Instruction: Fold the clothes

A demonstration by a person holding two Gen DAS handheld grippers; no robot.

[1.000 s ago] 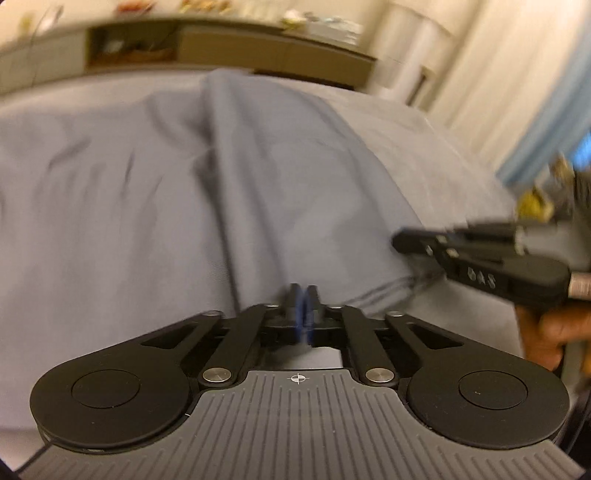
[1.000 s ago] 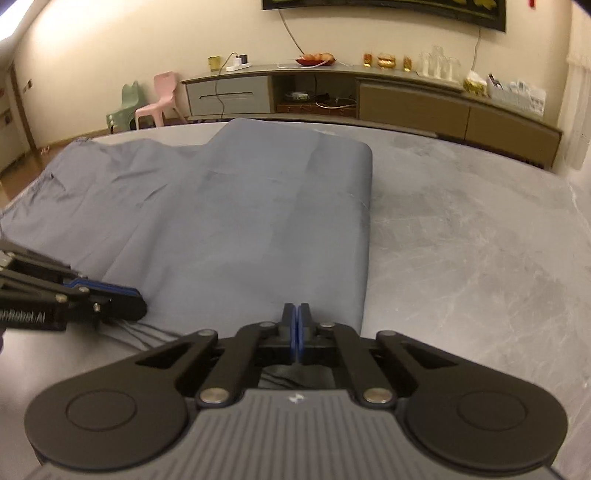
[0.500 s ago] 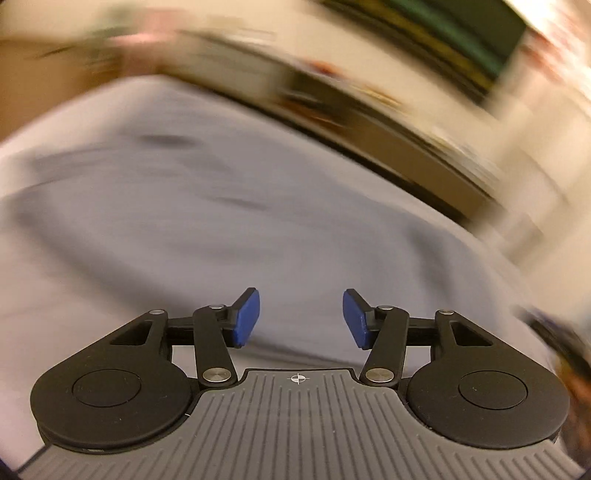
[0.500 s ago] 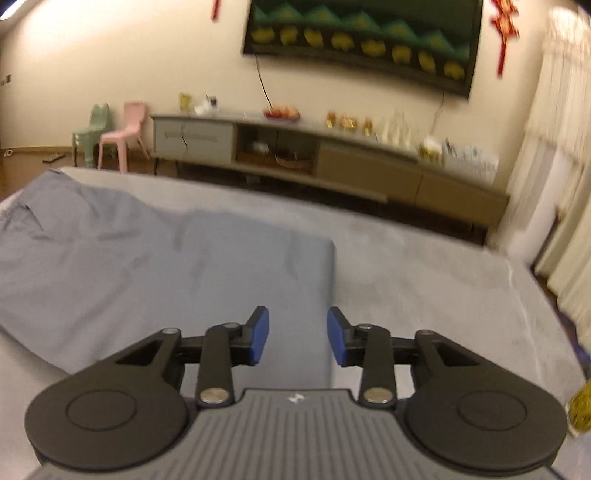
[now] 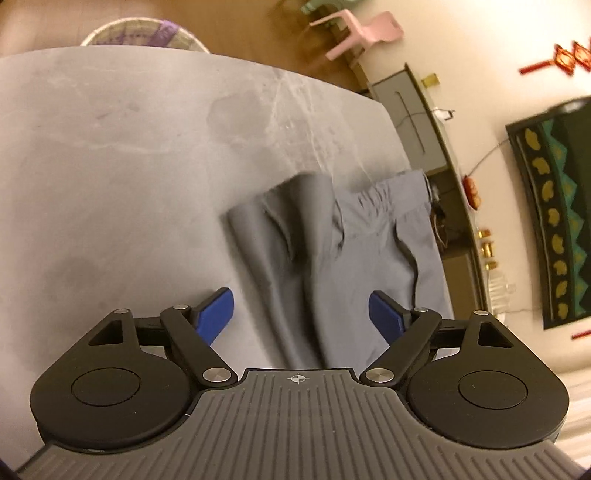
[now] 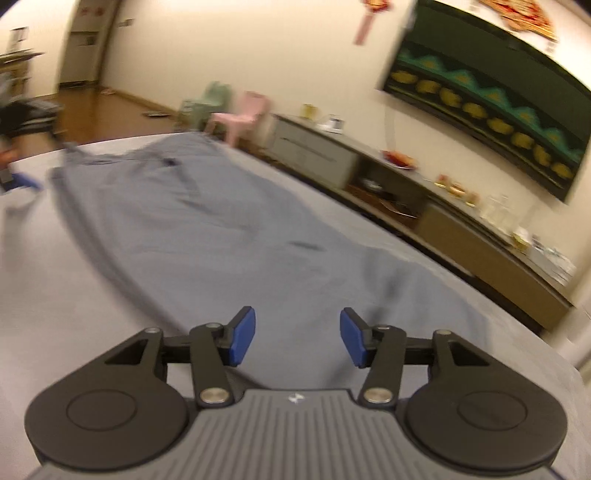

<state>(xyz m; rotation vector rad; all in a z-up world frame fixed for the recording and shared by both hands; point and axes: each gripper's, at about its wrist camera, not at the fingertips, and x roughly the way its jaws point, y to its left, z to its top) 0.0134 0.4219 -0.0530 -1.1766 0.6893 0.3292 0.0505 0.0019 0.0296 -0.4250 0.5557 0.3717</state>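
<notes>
Grey-blue trousers (image 5: 354, 258) lie on the grey marble table (image 5: 110, 166), with the gathered waistband at the far end in the left wrist view. My left gripper (image 5: 301, 314) hovers above the cloth, its jaws opening wide, and its blue pads (image 5: 218, 314) touch nothing. In the right wrist view the trousers (image 6: 207, 236) stretch long across the table (image 6: 517, 350). My right gripper (image 6: 297, 339) hangs over their near end, its jaws opening, and no cloth is pinched. The left gripper's blue tip (image 6: 22, 182) shows blurred at the far left edge.
A round basket (image 5: 144, 33) with purple cloth stands past the table's far edge. Pink (image 6: 243, 114) and green chairs stand by the wall. A long sideboard (image 6: 406, 192) with small items runs along the wall under a dark picture (image 6: 498, 96).
Both grippers were shut at the trousers' near edge; both have let go and opened. The left one has swung away and rolled, and now faces the waistband end. The right one has swung too.
</notes>
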